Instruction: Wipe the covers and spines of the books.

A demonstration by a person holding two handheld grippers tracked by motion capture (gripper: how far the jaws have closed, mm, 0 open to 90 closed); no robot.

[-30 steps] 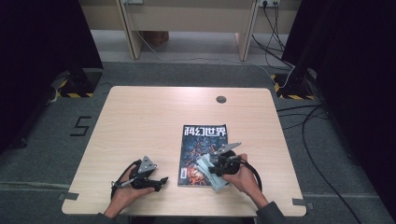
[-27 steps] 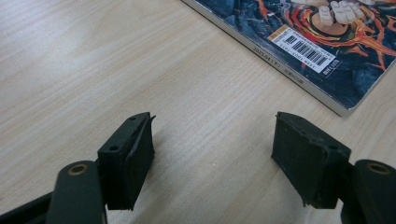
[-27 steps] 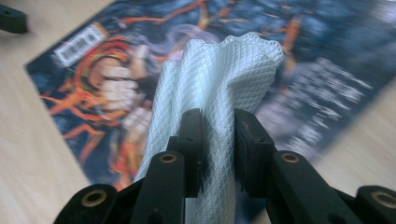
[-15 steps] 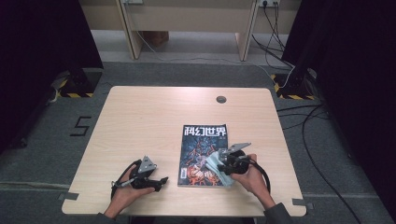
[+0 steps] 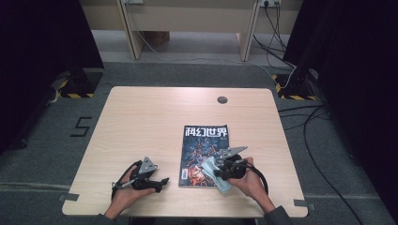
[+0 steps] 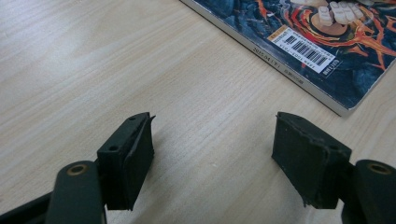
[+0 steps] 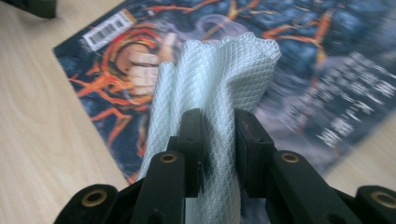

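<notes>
The right tool [image 5: 220,172] has slid slightly farther across the magazine [image 5: 205,140], pinching a pale cloth [image 7: 210,93] against its near right cover. The magazine's long axis runs near-to-far. The left tool [image 5: 157,182] rests spread on the worktop [image 5: 141,122], just left of it.

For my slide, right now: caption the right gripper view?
Right gripper shut on white mesh cloth above the magazine.
</notes>
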